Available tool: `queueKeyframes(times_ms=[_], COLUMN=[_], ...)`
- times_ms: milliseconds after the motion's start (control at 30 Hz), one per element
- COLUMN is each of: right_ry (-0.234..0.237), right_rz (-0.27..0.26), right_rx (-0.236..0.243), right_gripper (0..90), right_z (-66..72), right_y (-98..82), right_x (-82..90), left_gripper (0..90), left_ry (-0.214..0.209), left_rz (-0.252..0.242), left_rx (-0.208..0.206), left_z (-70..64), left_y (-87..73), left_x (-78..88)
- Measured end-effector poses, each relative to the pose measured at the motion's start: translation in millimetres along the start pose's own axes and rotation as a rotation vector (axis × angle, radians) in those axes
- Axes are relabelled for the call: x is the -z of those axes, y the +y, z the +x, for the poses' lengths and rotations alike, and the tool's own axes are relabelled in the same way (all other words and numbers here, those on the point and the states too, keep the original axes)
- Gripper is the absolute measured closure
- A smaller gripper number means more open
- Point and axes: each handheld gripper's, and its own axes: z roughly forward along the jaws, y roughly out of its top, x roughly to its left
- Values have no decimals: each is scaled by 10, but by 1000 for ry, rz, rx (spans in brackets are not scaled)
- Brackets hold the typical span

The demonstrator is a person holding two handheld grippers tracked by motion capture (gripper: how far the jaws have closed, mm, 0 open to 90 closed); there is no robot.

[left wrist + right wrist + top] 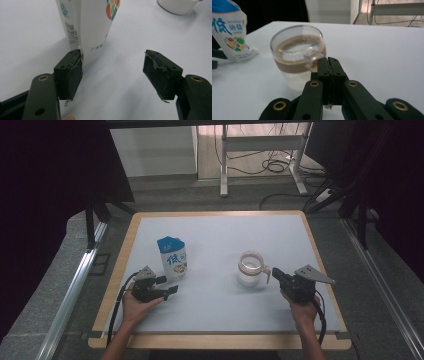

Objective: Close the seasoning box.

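- The right gripper (329,61) has its jaws pressed together. Whether the handle of the glass jug (298,58) is pinched between the tips or only touched by them cannot be told; the clear loop sits right at the tips and slightly to one side.
- The jug body stands just beyond those jaws, upright, with a tan band around its upper part. In the high view the jug (251,268) stands directly ahead of the right gripper (276,274).
- The jug looks rigid, smooth and breakable; a hold on the thin handle is likely to slip or let it swing, so a firm, deep pinch on the handle seems wise.
- The left gripper (113,72) has its jaws spread wide with nothing between the pads.
- The salt pouch (85,27) stands just ahead of the left-hand jaw, whose tip is close beside its lower edge; contact cannot be told.
- The pouch is probably soft-walled and bottom-heavy with loose contents; it should crumple under pressure, so gripping across its firmer upper part seems best.
- Farther off lies the white table mat (225,310).
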Motion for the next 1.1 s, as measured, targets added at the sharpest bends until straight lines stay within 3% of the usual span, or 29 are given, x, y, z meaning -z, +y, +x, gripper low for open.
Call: queueKeyframes(times_ms=[300, 533, 733, 1100], right_ry=[-29, -26, -34, -40], right_rz=[58, 110, 153, 155], right_rx=[-8, -8, 5, 10], right_gripper=[866, 679, 574, 523], right_z=[-183, -311, -345, -364], right_y=[-162, -291, -360, -372], right_x=[-31, -55, -100, -98], left_gripper=[316, 315, 315, 314], left_ry=[-3, -2, 0, -1], left_rz=[3, 4, 5, 8], left_rx=[4, 7, 5, 7], left_z=[8, 4, 4, 10], left_y=[-11, -12, -13, -13], left_x=[-6, -10, -13, -16])
